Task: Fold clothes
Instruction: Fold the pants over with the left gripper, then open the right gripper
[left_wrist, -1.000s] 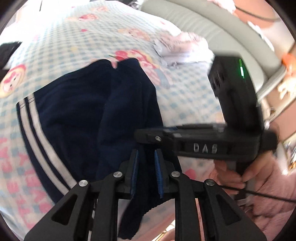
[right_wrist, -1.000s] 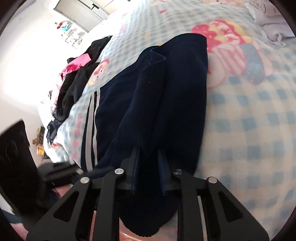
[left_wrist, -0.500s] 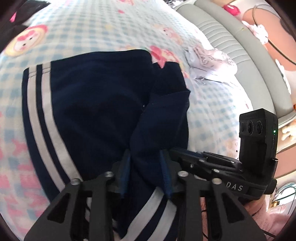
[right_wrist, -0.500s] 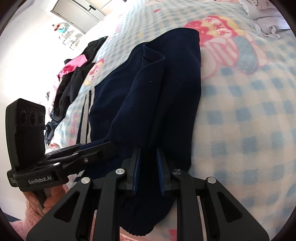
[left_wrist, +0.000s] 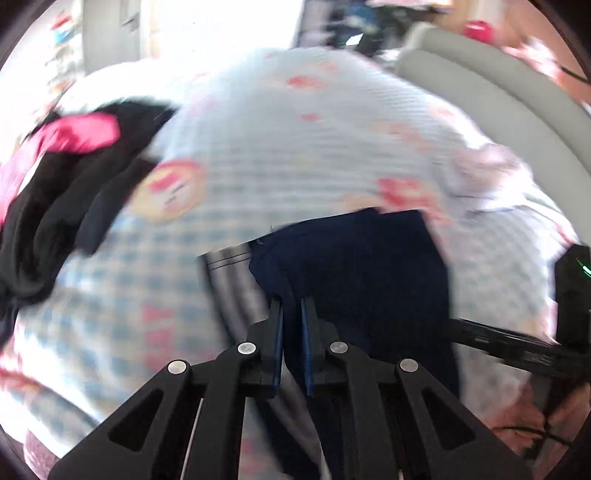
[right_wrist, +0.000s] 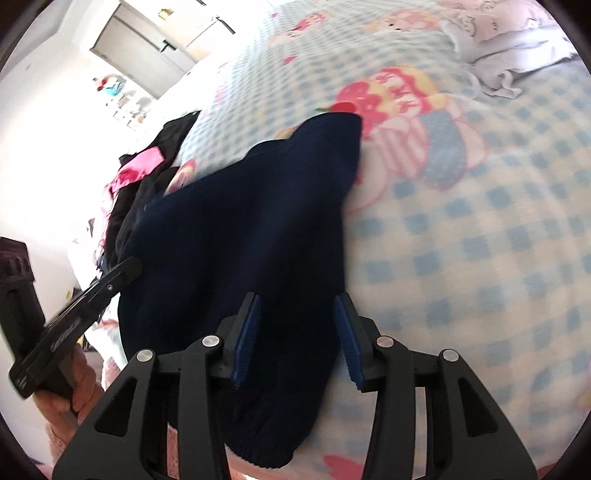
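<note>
A: Report the garment's location.

B: The navy garment (right_wrist: 258, 229) lies on the bed (right_wrist: 480, 258), over a blue-and-white checked cover with cartoon prints. In the right wrist view it runs from the lower centre of the frame up to the upper centre, with a ribbed cuff or hem at the bottom edge. In the left wrist view it occupies the centre right, with a white-striped band at its left edge. That view is blurred by motion.

A: Left claw?

B: The left claw (left_wrist: 292, 332) sits lower centre in its own view. Its jaws stand narrow, almost together, with navy cloth pinched between the blue pads. It is gripping the garment.

A: Right claw?

B: The right claw (right_wrist: 295, 332) sits lower centre in its own view. Its jaws are opening and stand moderately wide. The garment lies between and under the blue pads (right_wrist: 245, 332), but they do not press on it.

A: Any containers?

B: I see no box, basket or bin. Loose items only: a pile of dark clothes (left_wrist: 55, 206) with a pink piece on top at the left of the left wrist view, resting on the bed; a pale crumpled garment (right_wrist: 498, 48) at the upper right of the right wrist view, apart from the navy one.

A: The person?

B: A hand (right_wrist: 70, 391) holds the other gripper's handle at the lower left of the right wrist view.
</note>
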